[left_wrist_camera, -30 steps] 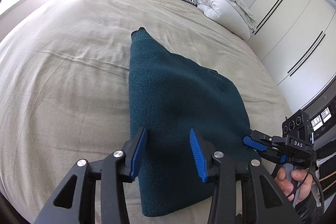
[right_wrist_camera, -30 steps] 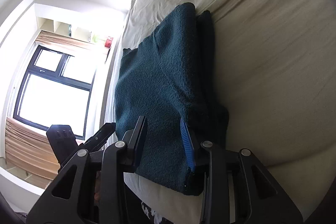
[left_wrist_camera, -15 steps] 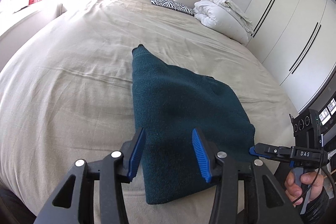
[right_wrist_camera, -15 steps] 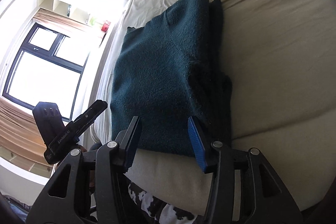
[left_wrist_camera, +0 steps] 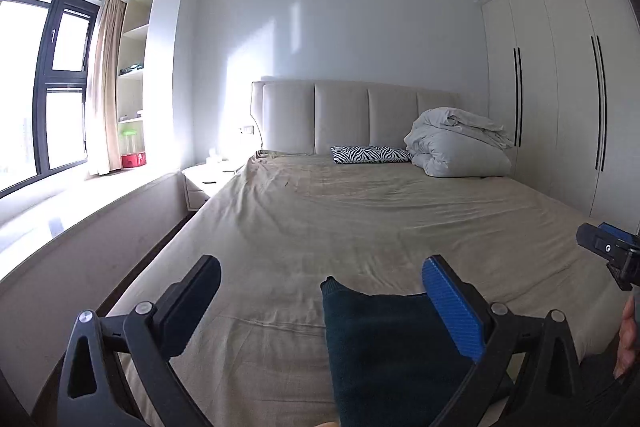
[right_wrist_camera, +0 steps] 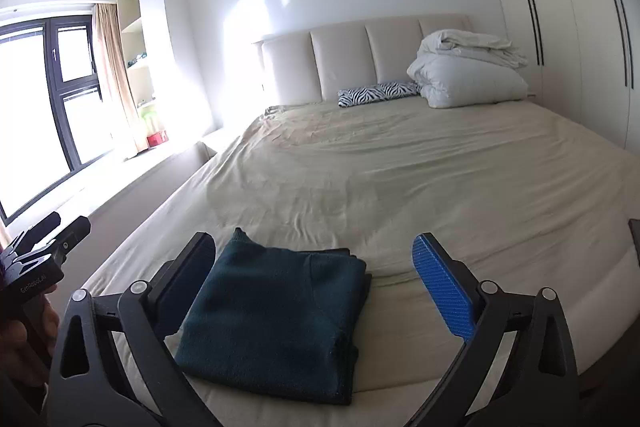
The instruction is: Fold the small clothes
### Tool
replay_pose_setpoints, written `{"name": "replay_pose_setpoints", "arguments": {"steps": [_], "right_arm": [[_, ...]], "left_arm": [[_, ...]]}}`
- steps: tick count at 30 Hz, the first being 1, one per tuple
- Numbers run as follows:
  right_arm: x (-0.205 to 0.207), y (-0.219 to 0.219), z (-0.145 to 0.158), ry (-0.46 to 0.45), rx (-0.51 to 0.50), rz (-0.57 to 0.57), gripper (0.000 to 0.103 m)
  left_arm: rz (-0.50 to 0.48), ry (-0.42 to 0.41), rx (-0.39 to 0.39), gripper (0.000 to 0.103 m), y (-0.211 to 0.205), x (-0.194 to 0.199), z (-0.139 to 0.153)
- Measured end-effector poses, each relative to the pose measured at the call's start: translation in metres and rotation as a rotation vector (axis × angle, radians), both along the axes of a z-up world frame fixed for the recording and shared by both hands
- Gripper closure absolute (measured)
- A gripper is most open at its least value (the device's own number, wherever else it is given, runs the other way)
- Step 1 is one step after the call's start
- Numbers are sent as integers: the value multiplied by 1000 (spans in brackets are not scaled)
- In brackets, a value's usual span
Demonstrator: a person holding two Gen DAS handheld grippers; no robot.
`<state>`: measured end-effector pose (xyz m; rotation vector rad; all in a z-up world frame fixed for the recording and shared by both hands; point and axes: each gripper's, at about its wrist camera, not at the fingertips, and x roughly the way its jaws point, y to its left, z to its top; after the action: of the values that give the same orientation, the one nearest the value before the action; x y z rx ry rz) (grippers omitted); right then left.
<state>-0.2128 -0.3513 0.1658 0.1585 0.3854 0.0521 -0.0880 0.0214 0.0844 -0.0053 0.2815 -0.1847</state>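
A dark teal knitted garment [right_wrist_camera: 276, 315] lies folded into a compact rectangle near the foot edge of the beige bed [right_wrist_camera: 400, 167]. It also shows in the left wrist view [left_wrist_camera: 384, 347], low and right of centre. My right gripper [right_wrist_camera: 314, 283] is wide open and empty, held back above the garment. My left gripper [left_wrist_camera: 320, 299] is wide open and empty, held above the bed's foot, left of the garment. Neither touches the cloth.
A zebra-print pillow [left_wrist_camera: 370, 154] and a heaped white duvet [left_wrist_camera: 456, 147] lie at the padded headboard [left_wrist_camera: 340, 115]. White wardrobes [left_wrist_camera: 560, 99] line the right wall. A window [left_wrist_camera: 40, 87] and ledge run along the left, with a nightstand [left_wrist_camera: 206, 181] beside the bed.
Both grippers have pulled back and up from the garment, tilted level toward the headboard, and their jaws have opened much wider. The garment stays folded on the bed.
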Motion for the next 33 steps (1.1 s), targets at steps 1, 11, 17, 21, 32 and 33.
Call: {"name": "replay_pose_setpoints", "arguments": {"steps": [1,11,17,21,32,33], "right_arm": [[-4,1,9,-27,-24,-16,2],[0,21,16,130,-18,15,2],[21,30,-29,307,-40,-56,2],[33,35,-61,410,-31,-68,2],[38,44,-96,501,-62,-84,2],[38,45,-96,501,-67,-83,2]], "left_arm": [[-7,22,-7,0,0,2,0],[123,281,106,0,-3,25,-39],[130,447,84,0,0,39,-77],[123,481,96,0,-3,41,-88],[101,517,98,0,-7,45,-98],[99,517,99,0,-8,44,-99]]}}
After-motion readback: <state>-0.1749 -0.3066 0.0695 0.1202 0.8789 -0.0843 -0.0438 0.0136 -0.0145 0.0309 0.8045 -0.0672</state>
